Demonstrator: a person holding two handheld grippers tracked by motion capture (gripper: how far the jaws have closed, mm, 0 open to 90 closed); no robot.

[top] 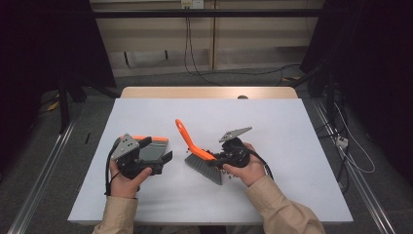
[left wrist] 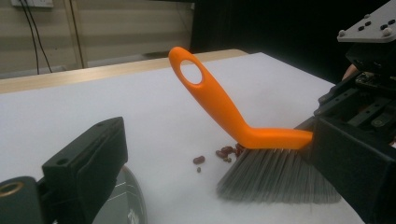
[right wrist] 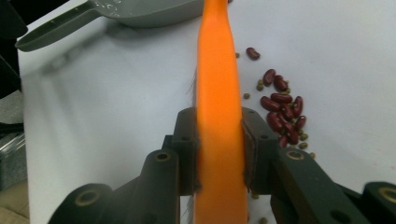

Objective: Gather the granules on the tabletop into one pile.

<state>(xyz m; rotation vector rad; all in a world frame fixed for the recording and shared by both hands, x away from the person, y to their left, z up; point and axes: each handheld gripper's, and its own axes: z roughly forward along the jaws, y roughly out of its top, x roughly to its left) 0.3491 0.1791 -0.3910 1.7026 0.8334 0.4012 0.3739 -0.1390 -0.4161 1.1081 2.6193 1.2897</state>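
Now the right claw (right wrist: pixel 219 154) clamps the orange brush (top: pixel 198 155), bristles on the desk (top: pixel 292 146) beside red beans (right wrist: pixel 282 112). At nine o'clock, the left claw (top: pixel 146 158) grips the grey dustpan (top: pixel 155 148). Sweeping is underway; next, I'd judge, push beans panward.

The high view looks down on the white table (top: pixel 292 146); both gripper views sit close, sharing the orange brush (left wrist: pixel 219 105).

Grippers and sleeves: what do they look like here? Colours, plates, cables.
Both grippers, left gripper and right gripper, are black, blocky two-jaw units. Each carries a grey three-cornered plate with small holes on top, and a black cable trails from each. The person wears beige long sleeves.
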